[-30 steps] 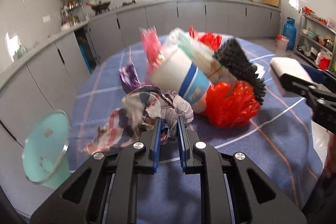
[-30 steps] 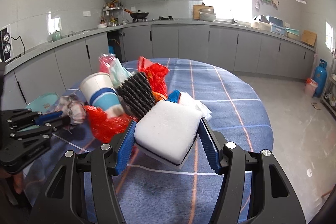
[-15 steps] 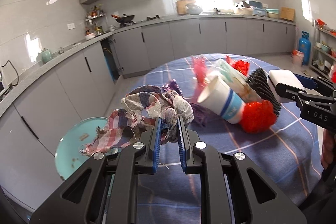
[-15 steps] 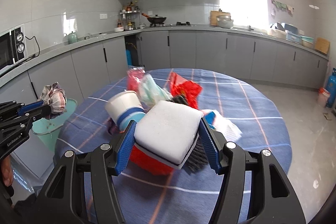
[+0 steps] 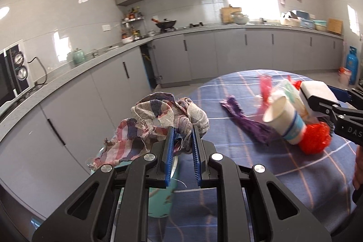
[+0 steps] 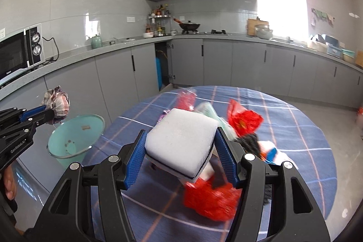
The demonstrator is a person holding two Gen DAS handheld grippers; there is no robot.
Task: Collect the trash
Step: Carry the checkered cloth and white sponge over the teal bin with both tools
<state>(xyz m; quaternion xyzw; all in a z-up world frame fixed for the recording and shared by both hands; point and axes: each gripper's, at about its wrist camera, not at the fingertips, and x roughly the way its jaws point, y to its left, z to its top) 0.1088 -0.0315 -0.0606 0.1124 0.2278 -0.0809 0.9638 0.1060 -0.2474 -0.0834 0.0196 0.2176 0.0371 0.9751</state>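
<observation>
Now left hand-held gripper (image 5: 183, 146) clamped on limp, light checked rag (image 5: 158, 119) above teal bin (image 6: 74, 140), right hand-held gripper (image 6: 181, 155) clamped on squashy white sponge (image 6: 181, 142) beside bin; held by bunched middle.

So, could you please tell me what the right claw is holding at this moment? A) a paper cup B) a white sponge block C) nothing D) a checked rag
B: in the right wrist view the right claw has its blue pads pressed on either side of the white sponge block, while the checked rag is pinched in the left claw.
</observation>
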